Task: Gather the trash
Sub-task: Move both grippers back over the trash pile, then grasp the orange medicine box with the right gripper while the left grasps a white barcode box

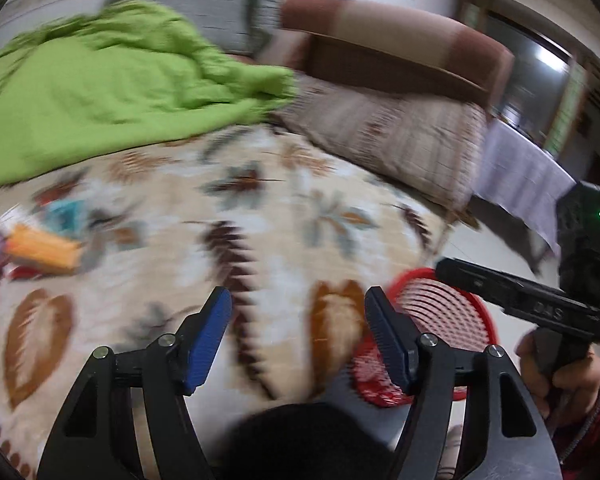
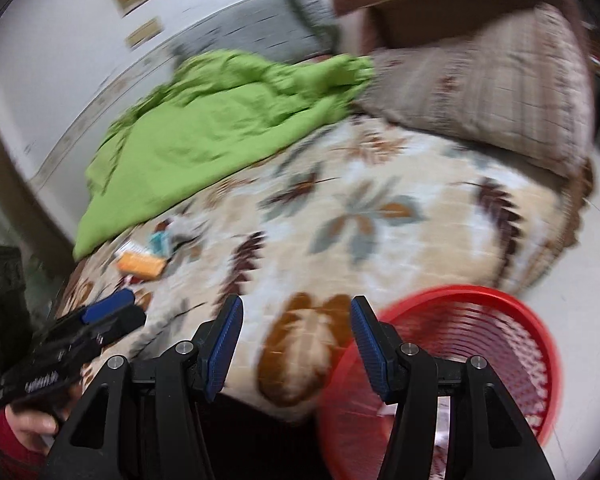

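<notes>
The left gripper (image 1: 298, 334) has its blue ribbed pads (image 1: 206, 340) spread apart with nothing between them, and the right gripper (image 2: 296, 344) is spread the same way, also empty. Both hang above the near edge of a bed covered by a soft cream blanket (image 1: 260, 216) printed with brown and grey-blue leaves. A round red plastic basket (image 2: 480, 360) with slotted walls stands on the pale floor just to the right of the right gripper, beside the bed. The trash lies on the blanket well ahead and to the left of both tools: a flat orange packet (image 2: 142, 266), with a small teal wrapper (image 2: 160, 242) just behind it; other scraps there are too blurred to tell. Farther away lie a crumpled green sheet (image 1: 100, 92), a brownish checked pillow (image 2: 488, 92) and a brown padded headboard (image 1: 396, 44), against a white wall.
</notes>
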Action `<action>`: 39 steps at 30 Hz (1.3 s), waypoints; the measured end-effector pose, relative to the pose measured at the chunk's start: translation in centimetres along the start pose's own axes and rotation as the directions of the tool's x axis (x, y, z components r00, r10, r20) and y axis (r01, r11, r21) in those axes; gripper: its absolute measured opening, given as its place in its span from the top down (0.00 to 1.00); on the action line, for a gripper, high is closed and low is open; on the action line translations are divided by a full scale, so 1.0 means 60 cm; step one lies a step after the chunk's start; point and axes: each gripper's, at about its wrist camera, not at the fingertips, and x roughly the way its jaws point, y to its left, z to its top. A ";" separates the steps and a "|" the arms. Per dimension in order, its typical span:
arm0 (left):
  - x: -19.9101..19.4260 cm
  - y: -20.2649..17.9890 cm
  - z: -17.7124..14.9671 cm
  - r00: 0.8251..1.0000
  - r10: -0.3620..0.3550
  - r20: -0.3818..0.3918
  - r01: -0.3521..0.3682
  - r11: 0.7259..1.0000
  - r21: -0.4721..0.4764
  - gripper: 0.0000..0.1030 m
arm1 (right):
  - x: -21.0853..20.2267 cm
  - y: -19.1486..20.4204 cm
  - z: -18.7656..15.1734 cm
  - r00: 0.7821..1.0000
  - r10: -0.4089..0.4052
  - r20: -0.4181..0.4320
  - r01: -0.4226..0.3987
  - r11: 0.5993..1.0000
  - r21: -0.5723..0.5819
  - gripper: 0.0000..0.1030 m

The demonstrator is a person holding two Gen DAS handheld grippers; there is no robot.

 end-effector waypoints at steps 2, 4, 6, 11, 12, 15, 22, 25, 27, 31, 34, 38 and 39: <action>-0.017 0.053 -0.002 0.998 0.057 0.023 -0.056 0.997 -0.052 0.34 | 0.020 0.032 0.006 1.000 0.028 -0.014 -0.028 0.999 -0.038 0.42; -0.032 0.097 -0.004 0.990 0.132 0.041 -0.128 0.988 -0.087 0.34 | 0.045 0.070 0.013 0.997 0.068 -0.041 -0.071 0.993 -0.091 0.41; -0.049 0.146 -0.007 0.975 0.214 0.058 -0.206 0.970 -0.127 0.34 | 0.075 0.115 0.018 0.993 0.088 -0.078 -0.100 0.981 -0.168 0.39; -0.078 0.253 -0.020 0.912 0.401 0.090 -0.376 0.901 -0.215 0.34 | 0.148 0.219 0.027 0.982 0.127 -0.139 -0.168 0.926 -0.339 0.32; -0.080 0.275 -0.024 0.895 0.437 0.086 -0.408 0.883 -0.234 0.34 | 0.164 0.237 0.029 0.979 0.137 -0.152 -0.184 0.916 -0.357 0.32; -0.079 0.339 -0.039 0.858 0.510 0.064 -0.473 0.832 -0.289 0.34 | 0.222 0.295 0.031 0.961 0.171 -0.217 -0.249 0.877 -0.411 0.31; -0.083 0.437 -0.049 0.826 0.564 -0.008 -0.503 0.731 -0.461 0.34 | 0.360 0.419 0.030 0.921 0.199 -0.336 -0.365 0.747 -0.556 0.30; -0.093 0.457 -0.055 0.811 0.585 -0.014 -0.512 0.698 -0.501 0.34 | 0.418 0.458 0.045 0.905 0.204 -0.373 -0.399 0.710 -0.581 0.30; -0.099 0.466 -0.057 0.802 0.598 -0.012 -0.516 0.682 -0.518 0.34 | 0.445 0.477 0.053 0.903 0.190 -0.385 -0.402 0.686 -0.607 0.30; -0.101 0.478 -0.059 0.800 0.600 -0.020 -0.514 0.666 -0.540 0.34 | 0.503 0.507 0.059 0.898 0.151 -0.412 -0.410 0.627 -0.662 0.29; -0.094 0.485 -0.057 0.808 0.588 -0.029 -0.507 0.670 -0.543 0.34 | 0.537 0.520 0.057 0.897 0.122 -0.424 -0.407 0.599 -0.689 0.29; -0.089 0.489 -0.053 0.816 0.577 -0.027 -0.496 0.676 -0.545 0.34 | 0.566 0.524 0.056 0.888 0.126 -0.442 -0.423 0.600 -0.679 0.29; -0.087 0.490 -0.052 0.818 0.575 -0.028 -0.494 0.676 -0.546 0.34 | 0.570 0.525 0.055 0.879 0.135 -0.457 -0.438 0.606 -0.664 0.31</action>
